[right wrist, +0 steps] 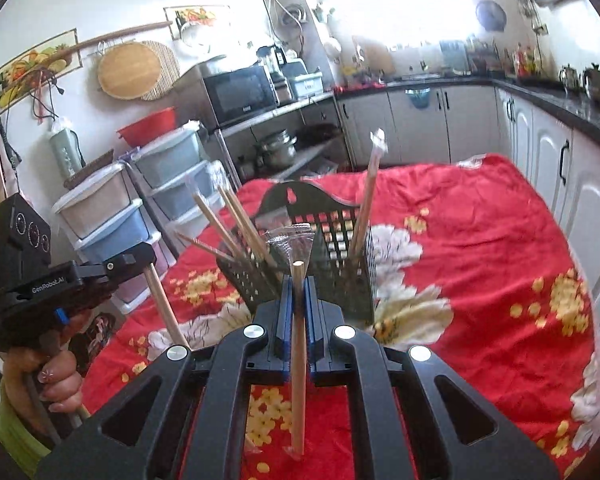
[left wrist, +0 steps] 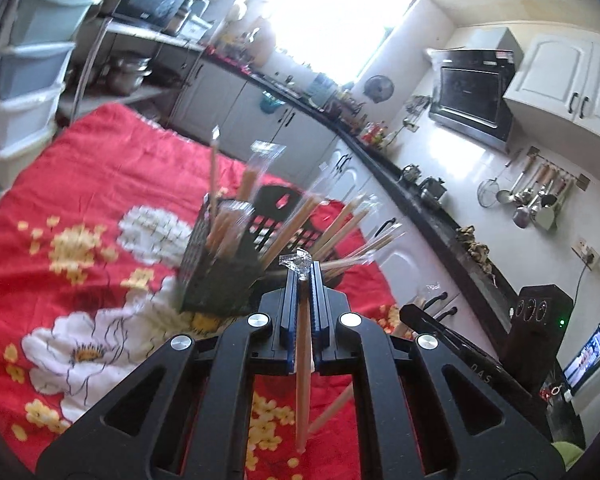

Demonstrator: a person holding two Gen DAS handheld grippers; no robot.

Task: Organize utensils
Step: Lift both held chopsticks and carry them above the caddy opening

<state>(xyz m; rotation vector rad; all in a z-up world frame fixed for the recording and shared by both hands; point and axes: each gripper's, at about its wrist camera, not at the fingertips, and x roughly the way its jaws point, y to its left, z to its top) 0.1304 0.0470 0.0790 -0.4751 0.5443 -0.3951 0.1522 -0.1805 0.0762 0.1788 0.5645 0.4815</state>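
left gripper (left wrist: 303, 276): my jaws are clamped tight on a wrapped chopstick pair (left wrist: 302, 364). It runs along the fingers; its clear wrapper end sticks out past the tips and the wooden end hangs down under the jaws.
left gripper, other view: seen from the right wrist cam (right wrist: 134, 258) at the left edge, with the stick angling down out of it.
right gripper (right wrist: 299, 280): my jaws are also pinched closed on a second chopstick (right wrist: 298, 360). Its round wooden end pokes just above the fingertips and the rest drops below toward the cloth.
holder: black perforated utensil basket (left wrist: 220, 272) stands upright on the cloth, just ahead of both grippers. Same basket in the right view (right wrist: 340, 268).
holder contents: several plastic-sleeved chopsticks (left wrist: 284, 232) stand in it, fanned out at different angles. One tall sleeved stick (right wrist: 366, 204) leans at the right side in the right view.
contact: both held sticks are near the basket but not in it.
surface: red floral cloth (left wrist: 80, 200) covers the table.
background: kitchen counter (left wrist: 420, 196) with white cabinets, well behind the basket.
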